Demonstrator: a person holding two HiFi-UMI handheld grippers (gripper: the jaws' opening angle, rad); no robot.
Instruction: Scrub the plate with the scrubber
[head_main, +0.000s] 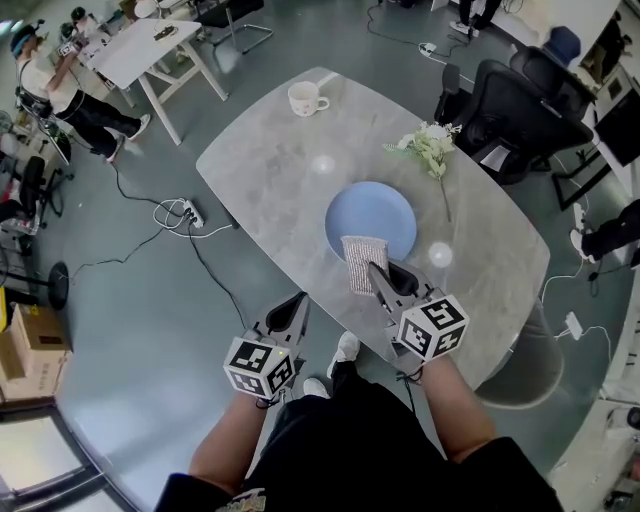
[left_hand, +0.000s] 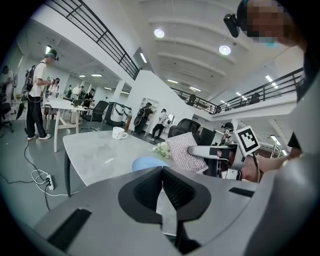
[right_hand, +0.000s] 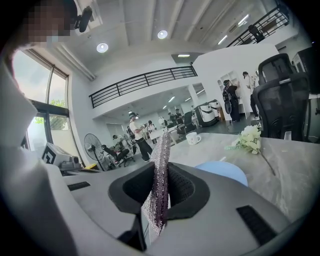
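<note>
the scrubber (head_main: 362, 262) is a flat silvery mesh pad. it looks light and floppy, so it probably bends as soon as it's pushed down. the right gripper (head_main: 376, 270) has it pinched by one end, fingers (right_hand: 186, 186) clamped tight on the fabric with most of the pad sticking out in front. i'd say that's ok for wiping, but a grip nearer the middle would give more push and less flop.

the plate (head_main: 372, 215) is blue and sits flat on the surface (head_main: 270, 170) right in front of the person, with the pad over its near rim. can't tell if it's touching yet. the plate looks smooth and hard, maybe ceramic, and the surface is slick and stone-looking, so my guess is it slides once the scrubbing starts. it's breakable too if it goes off the edge.

the left gripper (head_main: 298, 303) is empty, fingers (left_hand: 145, 192) clenched together, just off the surface's near edge and apart from the plate. if it's going to steady the plate, the near left rim is the spot, gently. the flowers (head_main: 430, 145) lie just beside the plate's far right, and the mug (head_main: 305, 97) is well apart.
</note>
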